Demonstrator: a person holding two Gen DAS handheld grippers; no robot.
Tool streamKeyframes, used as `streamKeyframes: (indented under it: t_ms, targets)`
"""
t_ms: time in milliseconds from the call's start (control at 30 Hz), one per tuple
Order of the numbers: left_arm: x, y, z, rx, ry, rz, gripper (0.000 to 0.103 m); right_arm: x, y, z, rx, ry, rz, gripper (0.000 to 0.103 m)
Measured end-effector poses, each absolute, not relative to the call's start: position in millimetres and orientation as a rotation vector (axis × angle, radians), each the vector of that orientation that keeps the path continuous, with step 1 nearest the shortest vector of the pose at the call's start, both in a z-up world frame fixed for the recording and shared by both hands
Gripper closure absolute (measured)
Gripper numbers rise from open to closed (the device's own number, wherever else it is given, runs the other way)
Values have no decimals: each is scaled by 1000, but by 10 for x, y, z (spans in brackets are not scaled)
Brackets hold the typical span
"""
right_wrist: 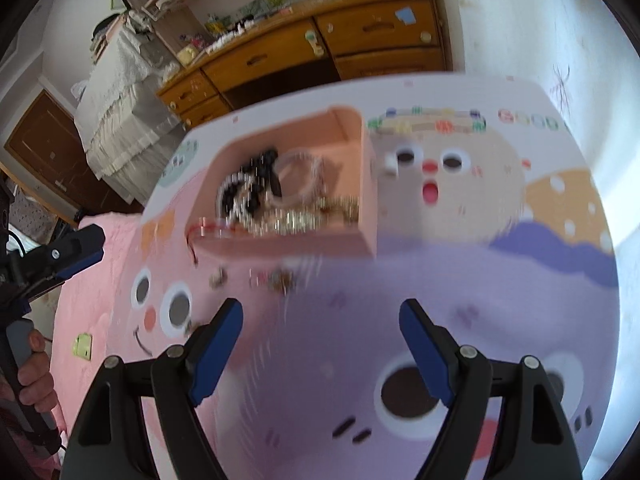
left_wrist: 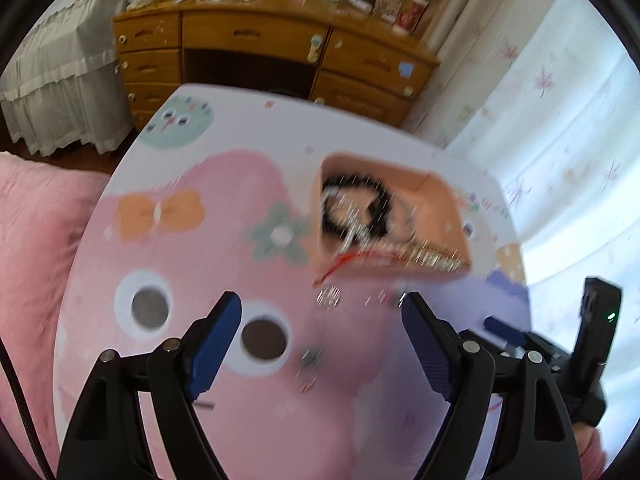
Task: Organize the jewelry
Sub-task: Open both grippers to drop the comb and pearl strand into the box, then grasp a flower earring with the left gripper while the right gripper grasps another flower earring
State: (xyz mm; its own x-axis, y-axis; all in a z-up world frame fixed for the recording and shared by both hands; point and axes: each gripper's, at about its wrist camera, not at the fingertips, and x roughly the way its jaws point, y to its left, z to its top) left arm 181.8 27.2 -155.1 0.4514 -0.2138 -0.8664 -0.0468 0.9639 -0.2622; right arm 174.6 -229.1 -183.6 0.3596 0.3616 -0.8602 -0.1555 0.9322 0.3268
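While the pink box sits toward the far right of the cartoon-printed table, I see it heaped with blurred jewelry: a black bead bracelet, a clear bangle and a red cord trailing over its near wall. Just beside that wall, small loose pieces lie on the table. My left gripper and right gripper both hover over the table with jaws wide and nothing between them.
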Motion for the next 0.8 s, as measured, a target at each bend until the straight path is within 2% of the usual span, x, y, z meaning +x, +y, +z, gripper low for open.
streamKeyframes:
  t_ms: [200, 400, 533, 633, 700, 767, 800]
  targets:
    - [1509, 198, -1771, -142, 1151, -104, 22, 1519, -2182, -1896, 44, 1149, 362, 22]
    - [1321, 78, -1910, -55, 1162, -158, 22, 1365, -1945, -1948, -291, 1051, 372, 22]
    - [1308, 26, -1987, -15, 1147, -172, 23, 1394, -1889, -2011, -315, 1026, 412, 22]
    - [1351, -5, -2052, 12, 1124, -173, 30, 1448, -1835, -2061, -301, 999, 429, 26]
    - [1410, -24, -2103, 27, 1122, -179, 40, 1488, -1795, -2082, -300, 984, 429, 29]
    - [1473, -42, -2161, 36, 1129, -196, 60, 1545, -1736, -2108, -294, 976, 433, 34]
    - [1514, -49, -2197, 45, 1141, -208, 65, 1583, -1704, -2130, -295, 979, 434, 39]
